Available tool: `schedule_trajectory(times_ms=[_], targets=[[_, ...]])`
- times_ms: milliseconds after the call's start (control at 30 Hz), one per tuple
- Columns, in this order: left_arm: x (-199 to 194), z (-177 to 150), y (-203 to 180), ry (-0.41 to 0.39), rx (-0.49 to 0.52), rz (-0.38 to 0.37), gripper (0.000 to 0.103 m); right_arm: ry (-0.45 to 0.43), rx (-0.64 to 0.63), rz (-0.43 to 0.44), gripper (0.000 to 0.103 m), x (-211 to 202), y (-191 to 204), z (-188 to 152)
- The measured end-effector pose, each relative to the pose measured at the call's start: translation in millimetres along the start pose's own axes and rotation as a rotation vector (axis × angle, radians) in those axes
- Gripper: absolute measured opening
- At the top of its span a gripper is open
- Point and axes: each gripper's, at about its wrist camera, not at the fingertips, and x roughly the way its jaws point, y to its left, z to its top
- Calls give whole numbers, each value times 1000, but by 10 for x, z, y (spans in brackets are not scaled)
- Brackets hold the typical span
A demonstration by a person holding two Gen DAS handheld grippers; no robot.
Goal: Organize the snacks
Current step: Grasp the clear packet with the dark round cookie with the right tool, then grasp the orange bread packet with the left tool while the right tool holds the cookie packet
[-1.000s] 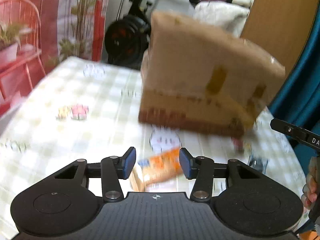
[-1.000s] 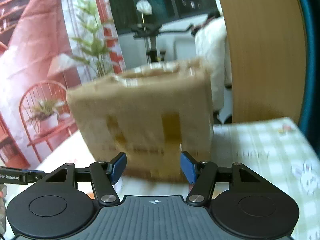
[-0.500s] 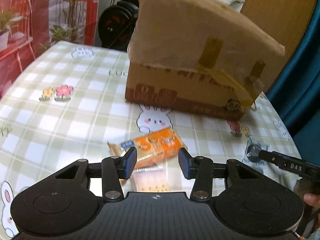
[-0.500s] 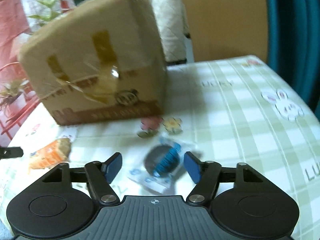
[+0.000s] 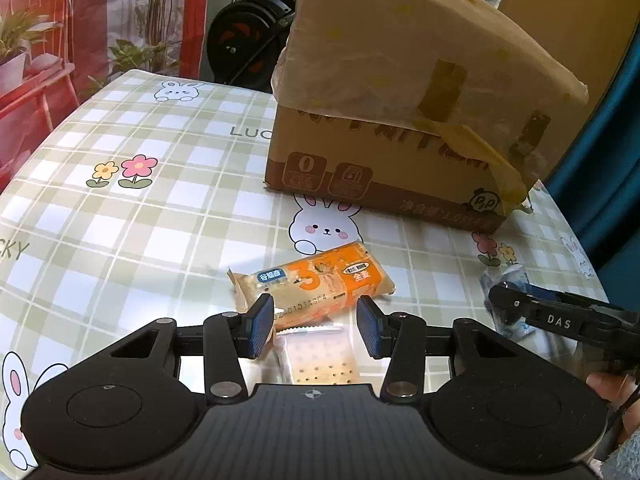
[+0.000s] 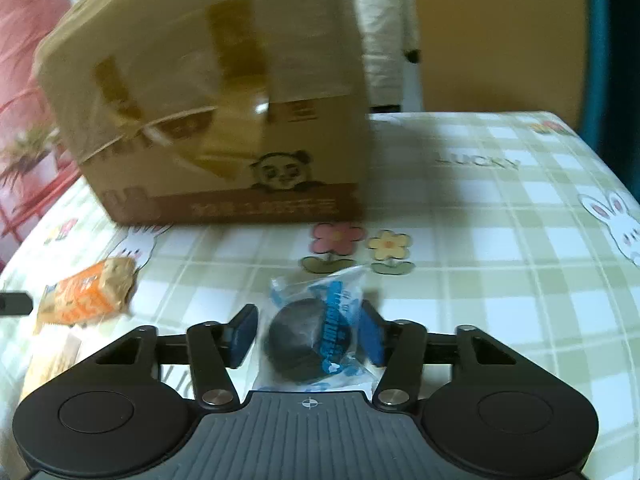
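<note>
Both tools stand apart, gripping nothing. Low in the left wrist view, the left tool (image 5: 315, 327) straddles the orange snack packet (image 5: 316, 285) and a clear cracker pack (image 5: 320, 358) on the table (image 5: 120, 220). The right tool (image 6: 308, 334) brackets a dark cookie in blue wrap (image 6: 316, 332), though blur hides any contact. Filling the upper frame beyond is the taped cardboard box (image 5: 400, 120).

Readable markings:
- Worktop cloth (image 6: 480, 216): "LUCKY" printed beside the box; the left wrist view shows it partly, as "LUC" and "CKY".
- Orange snack packet (image 5: 316, 284): large "3"; printed digit string too small to read.
- Cardboard box (image 5: 384, 152): "0" in a square icon; "P.P" roundel.
- Right gripper (image 5: 560, 322): "DAS" on its arm.
</note>
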Motion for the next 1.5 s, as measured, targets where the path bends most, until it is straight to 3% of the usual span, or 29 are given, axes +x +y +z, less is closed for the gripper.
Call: schedule_trajectory(times_ms=[133, 400, 600, 700, 867, 967, 1033, 1233, 1333, 1500], targets=[[17, 51, 14, -19, 25, -14, 48, -9, -44, 24, 42, 1, 89, -29], [65, 150, 125, -14, -33, -8, 48, -12, -23, 37, 41, -48, 54, -60], [106, 167, 93, -23, 37, 7, 48, -13, -11, 39, 41, -53, 46, -72], [230, 259, 47, -3, 121, -46, 48, -11, -17, 38, 42, -48, 48, -66], [459, 287, -139, 28, 334, -26, 49, -11, -19, 35, 42, -43, 60, -64], [542, 276, -186, 42, 397, -48, 55, -13, -19, 34, 42, -42, 66, -70], [584, 281, -184, 46, 400, -56, 59, -12, -20, 33, 42, -40, 65, -67], [650, 282, -206, 61, 395, -105, 59, -11, -22, 35, 42, -35, 41, -61], [654, 246, -226, 62, 426, -101, 59, -11, -20, 35, 42, -36, 31, -58], [740, 283, -146, 78, 372, -92, 61, -12, -25, 31, 43, -36, 28, -58]])
